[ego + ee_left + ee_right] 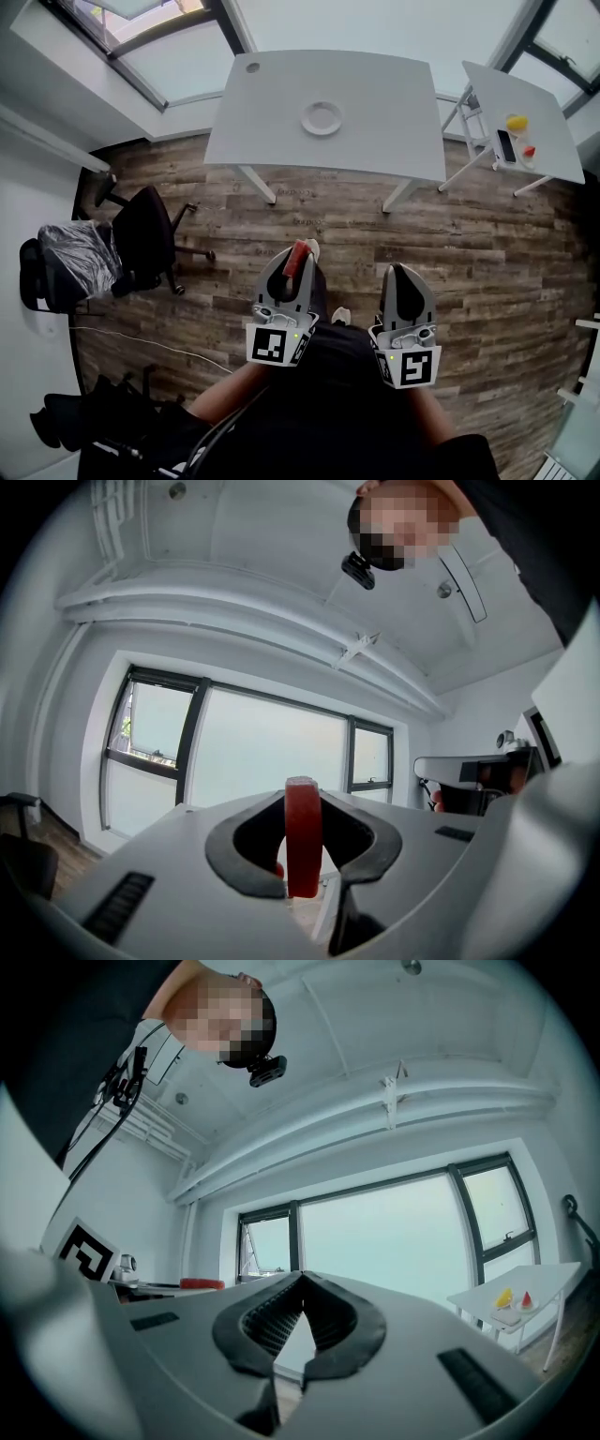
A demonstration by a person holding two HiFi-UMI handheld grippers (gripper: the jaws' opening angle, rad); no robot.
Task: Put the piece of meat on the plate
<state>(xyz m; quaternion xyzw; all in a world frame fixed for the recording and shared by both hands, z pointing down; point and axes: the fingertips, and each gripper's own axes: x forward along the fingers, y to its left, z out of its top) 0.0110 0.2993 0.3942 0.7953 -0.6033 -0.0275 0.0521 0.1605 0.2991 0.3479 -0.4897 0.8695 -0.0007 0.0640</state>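
Over open floor [469, 234] before the table [375, 112], left gripper [295, 261] clamps meat [303, 836]; right gripper [401, 274] closed.

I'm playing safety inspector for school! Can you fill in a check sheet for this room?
Surface: white table, only the plate stands on it.
Job's things: plate empty; piece of meat red, clamped upright in the left gripper, over the floor short of the table.
Clutter: side table carries a yellow thing, a red thing and a dark flat thing.
Grippers: left gripper shut on the piece of meat; right gripper shut, empty.
Cables: thin white cable on the floor, left side.
Surroundings: wooden floor; black office chair; plastic-wrapped chair; windows.
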